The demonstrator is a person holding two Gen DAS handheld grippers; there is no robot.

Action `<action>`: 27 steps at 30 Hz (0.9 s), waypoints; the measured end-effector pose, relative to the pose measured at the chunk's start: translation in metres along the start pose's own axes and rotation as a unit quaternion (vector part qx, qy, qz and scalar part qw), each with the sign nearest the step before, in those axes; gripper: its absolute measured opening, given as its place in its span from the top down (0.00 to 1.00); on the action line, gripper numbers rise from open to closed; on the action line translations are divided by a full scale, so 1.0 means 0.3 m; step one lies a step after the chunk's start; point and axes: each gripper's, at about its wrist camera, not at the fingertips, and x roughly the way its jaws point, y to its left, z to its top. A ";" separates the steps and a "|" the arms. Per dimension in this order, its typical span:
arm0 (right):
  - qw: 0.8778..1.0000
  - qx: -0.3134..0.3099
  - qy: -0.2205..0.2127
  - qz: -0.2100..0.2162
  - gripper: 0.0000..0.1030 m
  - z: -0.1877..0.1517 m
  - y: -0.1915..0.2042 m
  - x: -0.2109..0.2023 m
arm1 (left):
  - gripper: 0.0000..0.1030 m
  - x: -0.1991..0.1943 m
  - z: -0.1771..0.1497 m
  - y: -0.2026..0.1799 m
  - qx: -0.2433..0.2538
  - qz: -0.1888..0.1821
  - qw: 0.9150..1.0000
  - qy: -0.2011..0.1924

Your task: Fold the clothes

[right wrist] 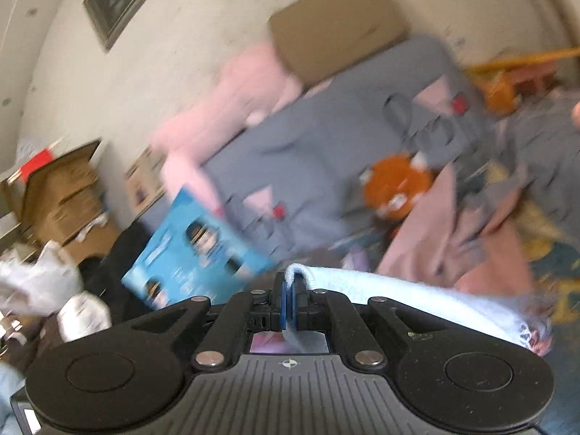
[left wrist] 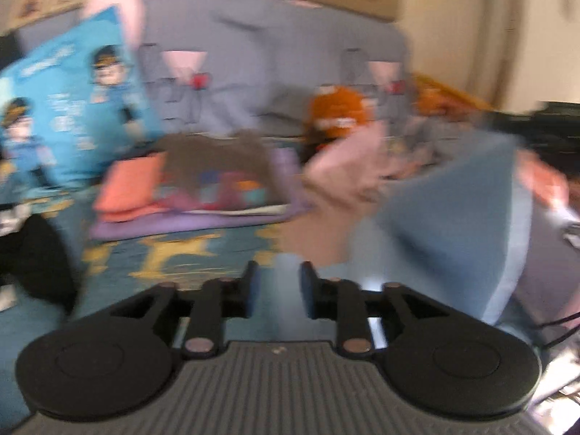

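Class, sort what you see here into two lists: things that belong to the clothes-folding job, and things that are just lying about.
Belongs to the job:
- light blue garment, pinched in the right gripper
- left gripper, jaws apart, nothing between them
- folded stack
- unfolded pink and grey clothes

Just lying about:
- blue picture book
- orange plush toy
- cardboard boxes
- framed picture

A lived-in home room, likely a bedroom. A framed picture (right wrist: 117,3) hangs on the cream wall, with stacked brown cardboard boxes (right wrist: 61,195) at the far left. A grey printed blanket (left wrist: 275,69) drapes the furniture behind, and small folded clothes (left wrist: 195,188) lie stacked on a teal-and-yellow patterned cover (left wrist: 174,257).
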 end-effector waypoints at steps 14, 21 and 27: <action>0.995 0.023 0.089 0.032 0.96 -0.058 0.076 0.019 | 0.09 0.144 -0.004 -0.502 0.083 0.003 0.996 -0.032; 0.995 0.034 0.083 0.046 0.97 -0.059 0.057 -0.016 | 0.28 0.206 -0.022 -0.605 0.083 -0.033 0.996 -0.010; 0.993 0.033 0.096 0.059 0.96 -0.061 0.056 -0.019 | 0.33 0.166 -0.043 -0.618 0.064 -0.096 0.993 -0.033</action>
